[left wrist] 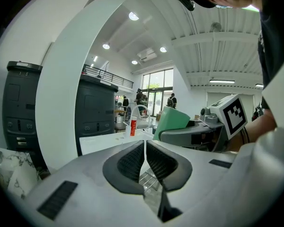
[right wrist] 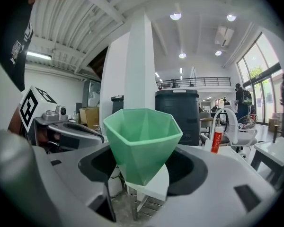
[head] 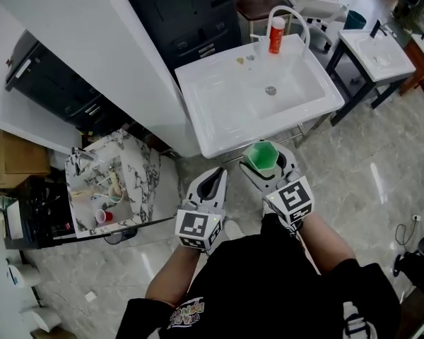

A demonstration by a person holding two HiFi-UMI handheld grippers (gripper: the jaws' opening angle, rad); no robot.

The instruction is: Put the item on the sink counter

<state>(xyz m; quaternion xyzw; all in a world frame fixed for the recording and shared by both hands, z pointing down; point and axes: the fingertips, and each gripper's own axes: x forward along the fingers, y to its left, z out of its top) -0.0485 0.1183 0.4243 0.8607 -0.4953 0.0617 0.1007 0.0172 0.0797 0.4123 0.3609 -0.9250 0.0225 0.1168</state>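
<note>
- Head view: right gripper [head: 265,168] holds a green cup [head: 261,155] near the sink [head: 219,104].
- Left gripper view alone shows left gripper [left wrist: 145,148] jaws together, empty.

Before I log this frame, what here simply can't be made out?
- Green cup, head view: lower body hidden inside the right tool.
- Red bottle, head view: label too small to read.
- Bits beside the faucet, head view: too small to identify.
- Clutter on the marble table, head view: too small to name.
</note>
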